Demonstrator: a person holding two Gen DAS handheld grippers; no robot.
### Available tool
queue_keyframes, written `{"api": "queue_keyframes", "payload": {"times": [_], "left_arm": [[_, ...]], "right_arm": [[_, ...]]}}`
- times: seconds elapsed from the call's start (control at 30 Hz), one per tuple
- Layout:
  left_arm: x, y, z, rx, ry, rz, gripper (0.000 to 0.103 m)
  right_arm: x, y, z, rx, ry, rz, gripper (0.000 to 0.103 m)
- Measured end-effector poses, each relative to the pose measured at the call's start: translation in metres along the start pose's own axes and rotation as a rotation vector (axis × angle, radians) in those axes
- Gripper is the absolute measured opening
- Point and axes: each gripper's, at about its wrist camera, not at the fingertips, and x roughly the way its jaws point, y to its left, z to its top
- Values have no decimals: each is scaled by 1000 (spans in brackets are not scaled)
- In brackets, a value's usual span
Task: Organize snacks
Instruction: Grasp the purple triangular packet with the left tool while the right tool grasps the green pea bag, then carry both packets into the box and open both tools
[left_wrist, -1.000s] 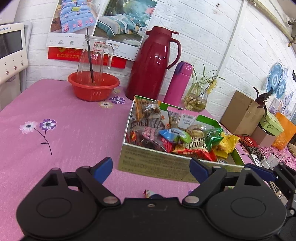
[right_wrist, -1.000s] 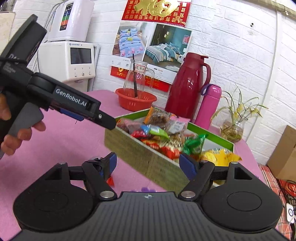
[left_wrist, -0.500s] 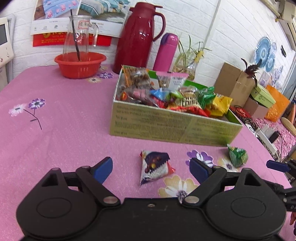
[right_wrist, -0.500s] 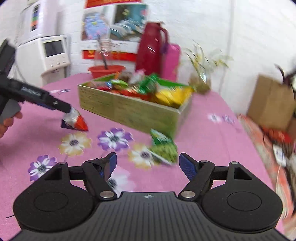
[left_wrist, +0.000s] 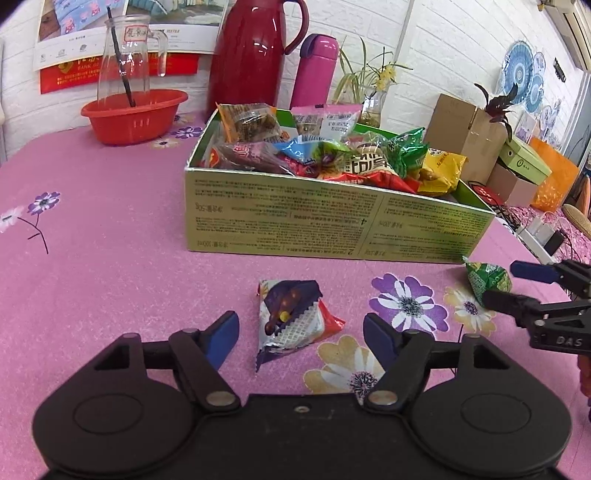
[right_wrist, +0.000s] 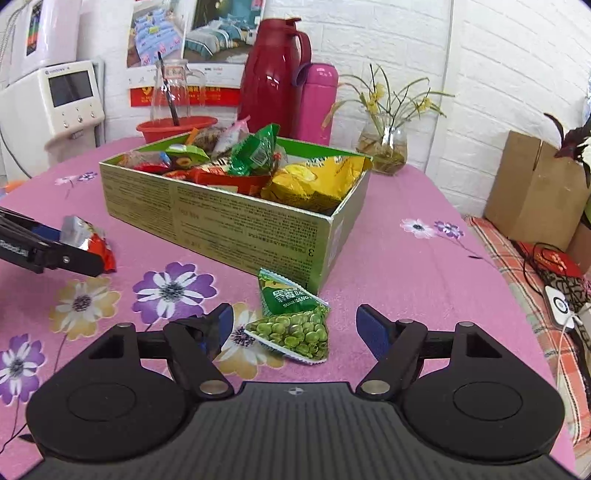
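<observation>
A green cardboard box (left_wrist: 332, 225) full of snack packets stands on the pink flowered tablecloth; it also shows in the right wrist view (right_wrist: 236, 225). A purple-and-red triangular snack packet (left_wrist: 291, 317) lies on the cloth between the open fingers of my left gripper (left_wrist: 297, 332). A green pea snack packet (right_wrist: 295, 321) lies between the open fingers of my right gripper (right_wrist: 293, 325), close to the box's near corner. The green packet (left_wrist: 485, 278) and the right gripper (left_wrist: 517, 284) show at the right of the left wrist view. Neither packet is gripped.
A red basket (left_wrist: 135, 114) with a glass jug, a red thermos (left_wrist: 255, 51), a pink bottle (left_wrist: 314, 70) and a plant vase (right_wrist: 384, 147) stand behind the box. A white appliance (right_wrist: 70, 99) is at far left. Cardboard boxes (right_wrist: 535, 188) and cables lie off the table's right edge.
Both grippers have come down and closer to the table. The left now straddles the purple-and-red packet, the right now straddles the green pea packet. Both stay open.
</observation>
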Motion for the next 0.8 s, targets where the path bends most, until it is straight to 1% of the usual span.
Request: {"api": "queue_keyframes", "payload": {"times": [0.03,0.07,0.1,0.13,0.17,0.23,0.27,0.33,0.47,0.57,0.8], "left_arm": [[1,1,1,-4,-1,-3,52],[2,0,1,-5,-2,-6,43],[2,0,2,-3,-5,-9,39],[4,-1,2,1,-9,-13,31],[4,-2,2,4,-12,-17,25],[6,-4,1,12,-18,-19,17],[6,-6,1,19,-19,-19,11],[7,-8,1,33,-22,-23,0],[8,-10,-1,42,-28,-44,0],[8,-8,-1,33,-26,-61,0],[4,-4,-1,8,-20,-82,0]], "right_arm": [[4,-1,0,6,14,1,103],[7,-1,0,10,25,2,103],[9,-2,0,16,33,0,103],[11,-3,-1,23,41,-2,103],[13,-4,-2,28,49,0,97],[14,-5,-3,45,49,10,92],[14,-6,-2,53,48,16,83],[15,-3,-2,52,50,15,78],[16,4,0,33,46,-18,76],[16,10,1,25,46,-39,71],[14,19,5,24,36,-46,69]]}}
